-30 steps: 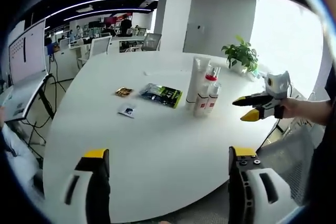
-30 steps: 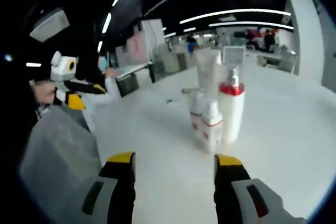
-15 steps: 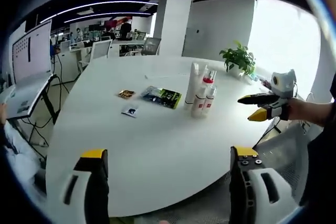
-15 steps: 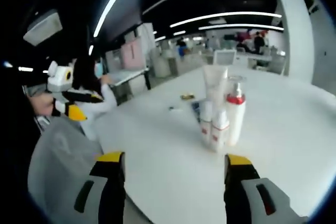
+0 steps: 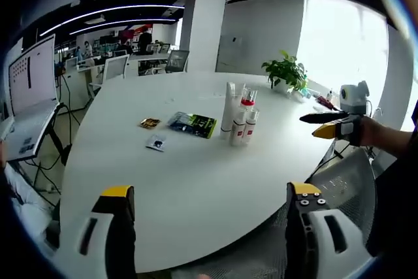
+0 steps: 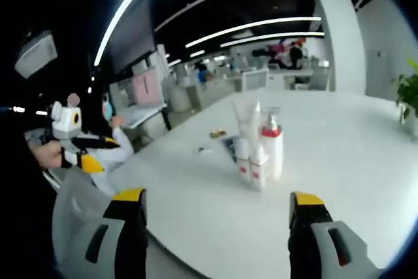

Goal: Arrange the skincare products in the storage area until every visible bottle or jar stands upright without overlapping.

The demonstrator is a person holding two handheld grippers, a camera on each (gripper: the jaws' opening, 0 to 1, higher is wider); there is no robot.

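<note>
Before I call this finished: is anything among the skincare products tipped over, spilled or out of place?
Nothing stands out. The tall tube, the red-collared pump bottle and the two small bottles stand upright in a tight cluster on the white table, with no spill visible. The flat packets lie apart from them. Both grippers are open and hold nothing.

counter: round glossy white counter [image 5: 196,174]
pump bottle: white with red collar [image 6: 272,151]
small bottles beside it: white, red bands [image 6: 258,166]
pouch: green-black patterned [image 5: 192,123]
</note>
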